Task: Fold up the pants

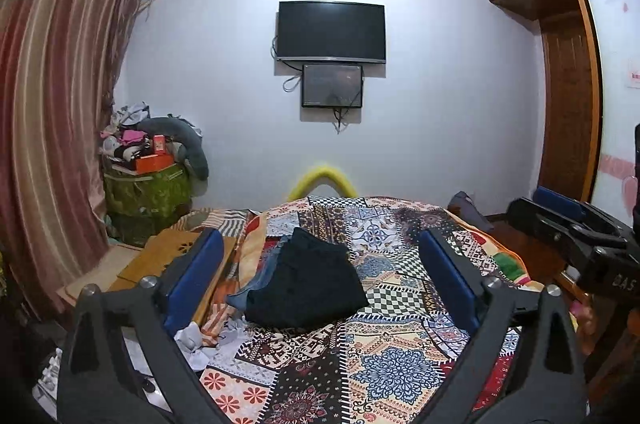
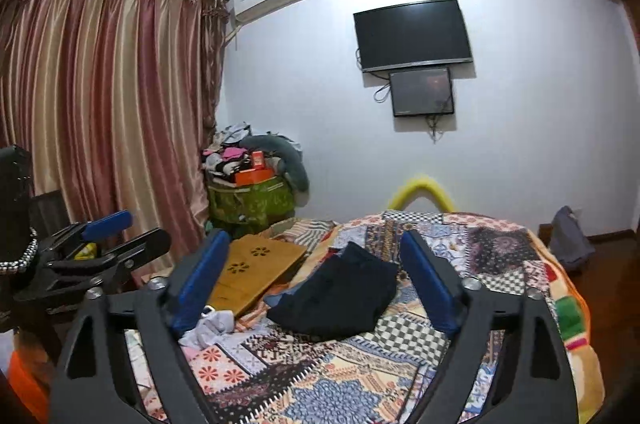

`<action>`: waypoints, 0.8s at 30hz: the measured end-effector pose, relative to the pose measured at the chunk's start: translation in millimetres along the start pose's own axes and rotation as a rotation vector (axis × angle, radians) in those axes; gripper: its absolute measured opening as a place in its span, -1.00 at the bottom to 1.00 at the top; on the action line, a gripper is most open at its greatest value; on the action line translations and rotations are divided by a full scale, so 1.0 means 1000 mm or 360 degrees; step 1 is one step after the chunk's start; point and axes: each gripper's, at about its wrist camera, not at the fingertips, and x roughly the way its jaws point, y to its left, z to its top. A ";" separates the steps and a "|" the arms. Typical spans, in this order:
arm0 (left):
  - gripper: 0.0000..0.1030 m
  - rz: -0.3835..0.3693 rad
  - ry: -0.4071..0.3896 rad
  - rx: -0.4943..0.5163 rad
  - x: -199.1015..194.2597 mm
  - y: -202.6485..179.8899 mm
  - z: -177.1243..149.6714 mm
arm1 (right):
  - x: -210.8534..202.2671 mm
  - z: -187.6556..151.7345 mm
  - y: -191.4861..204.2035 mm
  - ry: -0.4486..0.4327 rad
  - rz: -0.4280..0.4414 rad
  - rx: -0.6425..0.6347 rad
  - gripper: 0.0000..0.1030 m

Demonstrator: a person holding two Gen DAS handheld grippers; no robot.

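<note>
Two grippers, left gripper (image 1: pixel 320 260) and right gripper (image 2: pixel 316 276), gape above one folded pants (image 1: pixel 308 284).

Matt dark cloth pants (image 1: pixel 308 284), patterned cloth quilt (image 1: pixel 400 336) beneath, smooth wood board (image 2: pixel 256 272), satiny curtain (image 2: pixel 100 104), matt black plastic grippers

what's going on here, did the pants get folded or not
A person holds a two-finger gripper in each hand above a bed with a patchwork quilt. The dark pants lie on the quilt in a compact folded bundle, partly over some blue denim. The left gripper and right gripper are both open and hold nothing, raised short of the bundle.
</note>
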 end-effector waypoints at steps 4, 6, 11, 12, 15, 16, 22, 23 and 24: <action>1.00 -0.0012 0.0014 -0.0047 -0.001 0.003 -0.002 | 0.001 -0.003 -0.004 0.0003 -0.0055 0.0032 1.00; 1.00 -0.0007 0.0015 -0.0055 -0.004 0.003 -0.003 | 0.001 -0.003 -0.004 0.0012 -0.0091 0.0021 1.00; 1.00 0.0003 0.0011 -0.0055 -0.007 0.004 -0.005 | 0.001 -0.005 -0.007 0.0032 -0.0099 0.0029 1.00; 1.00 0.0002 0.0010 -0.0059 -0.007 0.004 -0.006 | 0.000 -0.004 -0.007 0.0030 -0.0100 0.0027 1.00; 1.00 0.0004 0.0010 -0.0061 -0.007 0.005 -0.005 | -0.002 -0.008 -0.006 0.0025 -0.0102 0.0022 1.00; 1.00 0.0006 0.0010 -0.0061 -0.007 0.005 -0.005 | -0.002 -0.007 -0.006 0.0025 -0.0102 0.0022 1.00; 1.00 0.0006 0.0014 -0.0058 -0.005 0.005 -0.006 | -0.006 -0.012 -0.004 0.0027 -0.0103 0.0015 1.00; 1.00 0.0005 0.0017 -0.0059 -0.005 0.005 -0.007 | -0.007 -0.012 -0.003 0.0029 -0.0104 0.0012 1.00; 1.00 0.0003 0.0020 -0.0058 -0.004 0.005 -0.007 | -0.007 -0.013 -0.003 0.0032 -0.0105 0.0010 1.00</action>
